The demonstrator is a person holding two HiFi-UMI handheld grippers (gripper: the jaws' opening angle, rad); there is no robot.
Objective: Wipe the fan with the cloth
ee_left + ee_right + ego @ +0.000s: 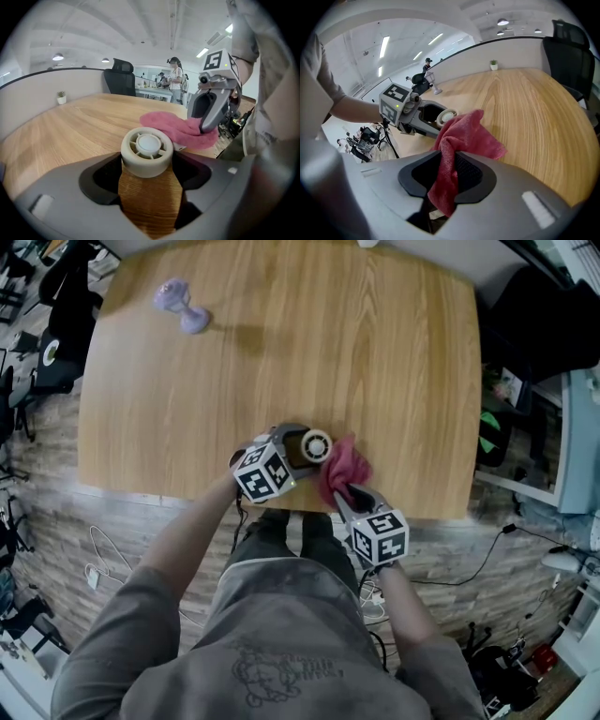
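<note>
Here the left gripper clamps the small round fan at the table's near edge; the right gripper pinches the pink cloth just right of it.

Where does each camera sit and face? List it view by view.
Head view: on the person's head, facing steeply down at the light wooden table; shows torso, forearms, left gripper, right gripper.
Left gripper view: on the left gripper, facing along its jaws closed on the small cream round fan; shirt at right.
Right gripper view: on the right gripper, facing along its jaws clamping the pink cloth; left forearm shows.
Shared: all show fan and cloth.
</note>
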